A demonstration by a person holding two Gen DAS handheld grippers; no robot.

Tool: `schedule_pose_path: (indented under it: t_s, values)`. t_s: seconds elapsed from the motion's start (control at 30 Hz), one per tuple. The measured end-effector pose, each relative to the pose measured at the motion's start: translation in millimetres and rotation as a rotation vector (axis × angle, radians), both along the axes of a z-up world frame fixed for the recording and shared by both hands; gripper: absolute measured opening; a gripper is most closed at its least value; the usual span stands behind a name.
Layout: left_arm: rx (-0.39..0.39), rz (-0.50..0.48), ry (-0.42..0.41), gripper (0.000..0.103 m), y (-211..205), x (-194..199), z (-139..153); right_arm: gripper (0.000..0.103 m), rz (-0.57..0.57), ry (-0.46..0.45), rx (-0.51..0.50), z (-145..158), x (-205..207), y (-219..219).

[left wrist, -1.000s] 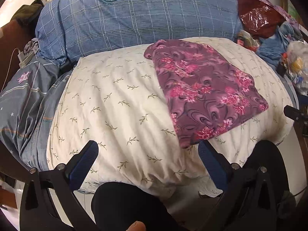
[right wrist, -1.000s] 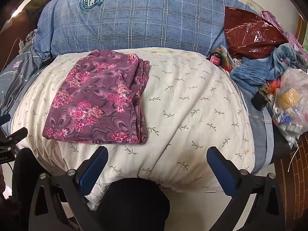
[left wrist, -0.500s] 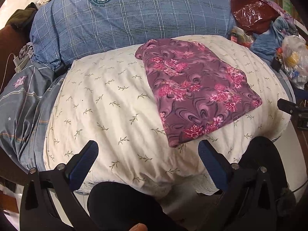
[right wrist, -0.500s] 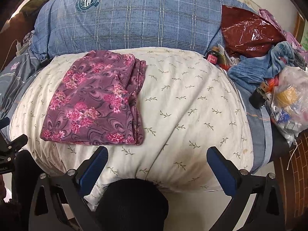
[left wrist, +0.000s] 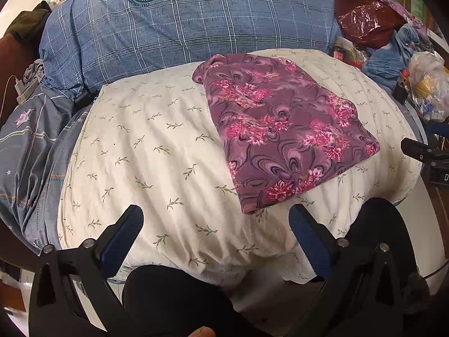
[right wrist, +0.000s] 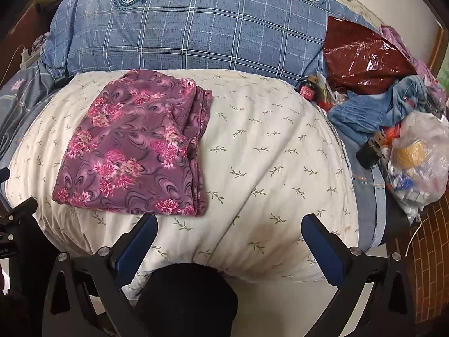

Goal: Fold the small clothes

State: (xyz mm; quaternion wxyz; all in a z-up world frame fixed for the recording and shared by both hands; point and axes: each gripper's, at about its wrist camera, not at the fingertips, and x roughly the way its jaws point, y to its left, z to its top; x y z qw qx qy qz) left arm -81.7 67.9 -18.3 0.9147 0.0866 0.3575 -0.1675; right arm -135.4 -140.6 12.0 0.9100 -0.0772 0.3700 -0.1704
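Observation:
A purple garment with pink flowers (left wrist: pixel 283 129) lies folded into a flat rectangle on a cream pillow with small leaf prints (left wrist: pixel 157 151). In the right wrist view the garment (right wrist: pixel 137 148) lies on the left half of the pillow (right wrist: pixel 266 154). My left gripper (left wrist: pixel 216 219) is open and empty, held back near the pillow's front edge, just left of the garment's near corner. My right gripper (right wrist: pixel 228 227) is open and empty at the front edge, right of the garment. Neither touches the cloth.
A blue checked bolster (right wrist: pixel 190 25) lies behind the pillow. At the right are a dark red plastic bag (right wrist: pixel 362 56), blue denim cloth (right wrist: pixel 373 109) and a clear bag of small items (right wrist: pixel 421 163). A grey-blue quilt (left wrist: pixel 31 146) lies at the left.
Both grippers have drawn back a little from the bed, so the garment sits slightly farther away. The garment has not moved and both grippers stay open.

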Motion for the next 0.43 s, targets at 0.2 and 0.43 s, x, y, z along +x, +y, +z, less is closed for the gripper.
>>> schedule_pose_path:
  t_s: [0.2, 0.43]
  values:
    - [-0.010, 0.000, 0.007, 0.103, 1.2, 1.7, 0.1, 0.103, 0.005, 0.024, 0.007, -5.1, 4.4, 1.1]
    - [0.001, -0.029, -0.044, 0.103, -2.4, -3.6, 4.0, 0.103, 0.001, 0.031, 0.025, -7.6, 5.9, -0.6]
